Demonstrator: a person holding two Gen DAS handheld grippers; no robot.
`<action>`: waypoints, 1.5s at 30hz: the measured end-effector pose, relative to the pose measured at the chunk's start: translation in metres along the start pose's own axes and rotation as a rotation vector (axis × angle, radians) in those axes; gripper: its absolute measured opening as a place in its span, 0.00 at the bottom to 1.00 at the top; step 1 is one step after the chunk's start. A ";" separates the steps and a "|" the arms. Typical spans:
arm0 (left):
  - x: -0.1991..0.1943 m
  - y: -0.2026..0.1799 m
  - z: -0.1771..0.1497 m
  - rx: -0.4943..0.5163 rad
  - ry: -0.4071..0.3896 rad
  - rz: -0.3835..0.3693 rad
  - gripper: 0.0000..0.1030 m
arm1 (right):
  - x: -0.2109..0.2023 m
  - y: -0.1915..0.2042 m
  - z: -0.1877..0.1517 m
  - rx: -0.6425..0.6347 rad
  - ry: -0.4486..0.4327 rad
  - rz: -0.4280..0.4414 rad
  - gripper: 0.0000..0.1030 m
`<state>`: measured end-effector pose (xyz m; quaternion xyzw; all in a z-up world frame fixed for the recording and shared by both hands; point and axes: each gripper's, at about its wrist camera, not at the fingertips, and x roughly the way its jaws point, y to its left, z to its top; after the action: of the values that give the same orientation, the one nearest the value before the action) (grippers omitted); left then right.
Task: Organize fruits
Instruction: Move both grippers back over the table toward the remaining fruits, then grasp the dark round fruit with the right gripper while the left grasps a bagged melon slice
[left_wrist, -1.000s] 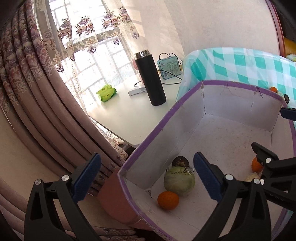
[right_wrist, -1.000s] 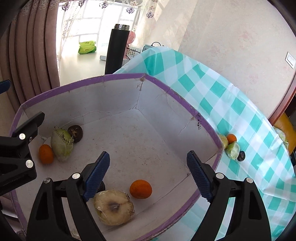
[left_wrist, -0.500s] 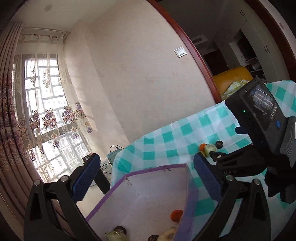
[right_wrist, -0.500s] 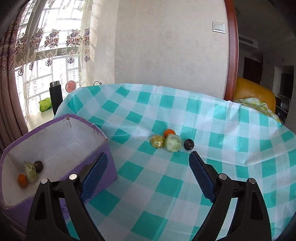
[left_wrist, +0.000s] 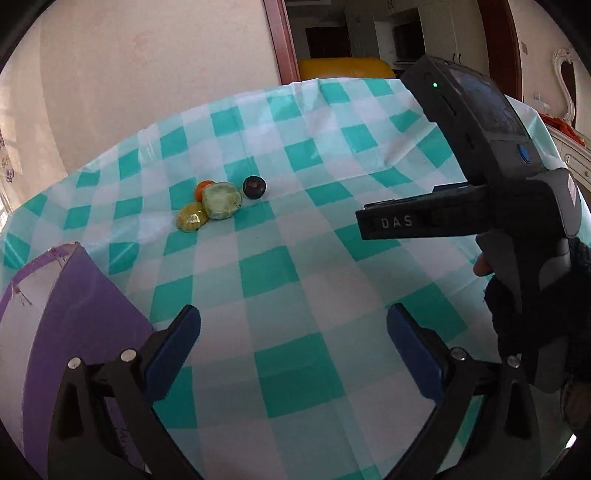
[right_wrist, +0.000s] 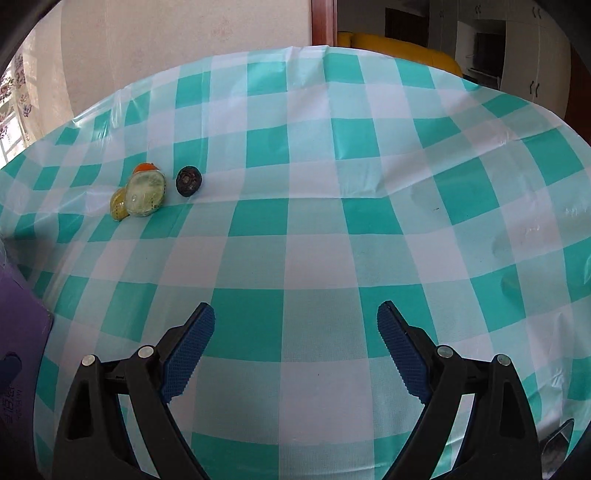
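Left wrist: left gripper gaping, empty, above checked tablecloth; orange, wrapped green fruit, yellow fruit clustered, dark fruit just beside; purple box lower left.

Right wrist: right gripper wide apart, empty; same fruits far left.

Checked tablecloth bears four clustered fruits and purple box.
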<state>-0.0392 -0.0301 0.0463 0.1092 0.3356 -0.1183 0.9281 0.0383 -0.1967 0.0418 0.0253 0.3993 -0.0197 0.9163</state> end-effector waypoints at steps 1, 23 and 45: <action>0.011 0.006 0.001 -0.041 0.015 -0.009 0.98 | 0.003 -0.002 0.001 0.008 -0.022 0.007 0.84; 0.083 0.064 0.032 -0.293 0.074 0.032 0.98 | 0.084 0.067 0.075 -0.233 -0.003 0.065 0.77; 0.087 0.077 0.032 -0.394 0.091 0.043 0.97 | 0.146 0.133 0.118 -0.378 0.081 0.194 0.56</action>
<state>0.0672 0.0211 0.0235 -0.0622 0.3913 -0.0254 0.9178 0.2313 -0.0737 0.0191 -0.1076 0.4282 0.1450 0.8855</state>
